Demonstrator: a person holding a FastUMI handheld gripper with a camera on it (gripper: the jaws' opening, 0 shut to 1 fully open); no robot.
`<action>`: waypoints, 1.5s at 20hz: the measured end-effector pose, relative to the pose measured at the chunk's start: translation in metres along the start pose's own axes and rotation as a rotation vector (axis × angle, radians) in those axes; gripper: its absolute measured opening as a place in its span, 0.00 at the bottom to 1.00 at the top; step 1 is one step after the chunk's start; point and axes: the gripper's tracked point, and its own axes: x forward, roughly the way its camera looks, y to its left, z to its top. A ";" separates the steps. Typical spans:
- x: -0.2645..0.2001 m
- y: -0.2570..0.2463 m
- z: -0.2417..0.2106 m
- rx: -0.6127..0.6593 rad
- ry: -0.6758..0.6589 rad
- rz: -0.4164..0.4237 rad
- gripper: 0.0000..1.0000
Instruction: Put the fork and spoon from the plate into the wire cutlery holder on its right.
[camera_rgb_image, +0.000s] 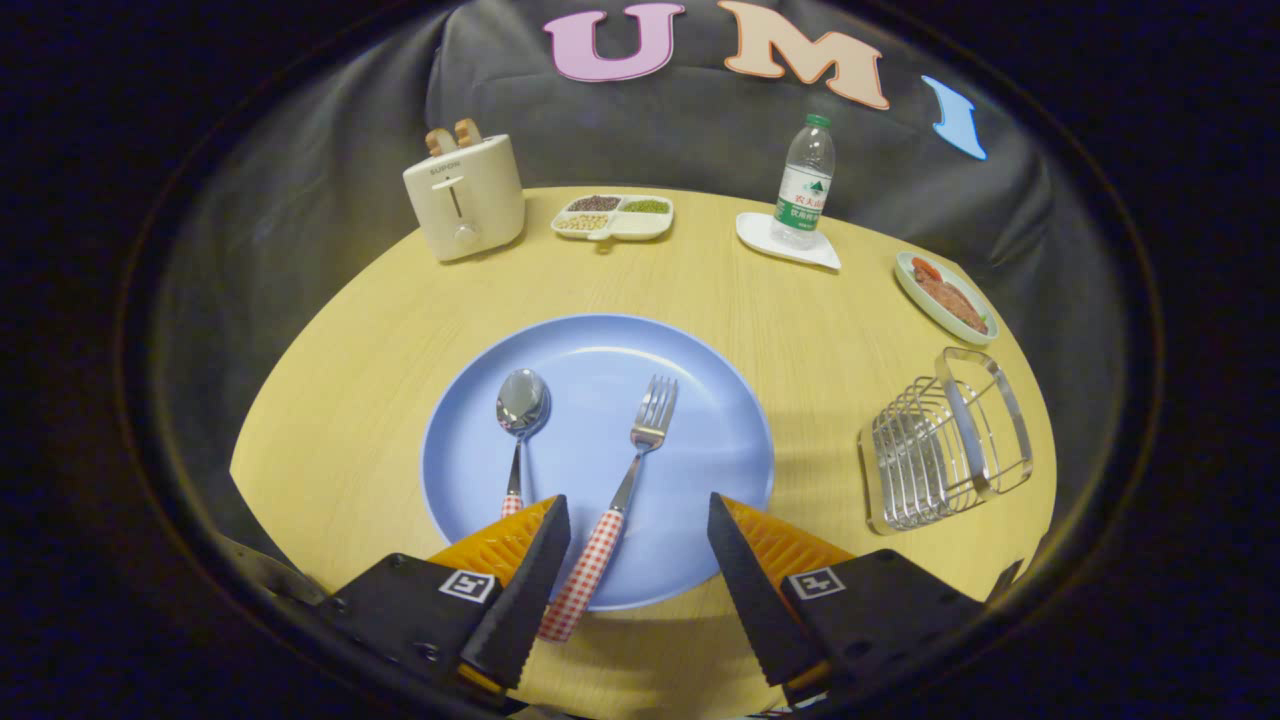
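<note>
A blue plate (690, 440) lies in the middle of the round wooden table. On it rest a spoon (521, 407) at the left and a fork (640, 450) at the right, both with red-and-white checked handles pointing toward me. My gripper (639, 518) hovers open over the plate's near rim. The fork's handle (585, 578) runs between the fingers, close to the left fingertip (545, 560). The spoon's handle end is hidden behind the left finger. The wire cutlery holder (945, 440) stands on the table to the right of the plate.
Along the far side of the table stand a cream toaster (465, 198), a divided dish of beans (613, 216), a water bottle (804, 185) on a white coaster, and a small plate of food (945, 296) just beyond the holder.
</note>
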 end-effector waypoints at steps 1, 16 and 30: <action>0.001 -0.001 0.000 -0.008 0.007 -0.001 0.86; 0.011 -0.010 -0.014 -0.076 0.095 -0.020 0.23; -0.012 -0.018 0.004 -0.104 0.107 0.010 0.13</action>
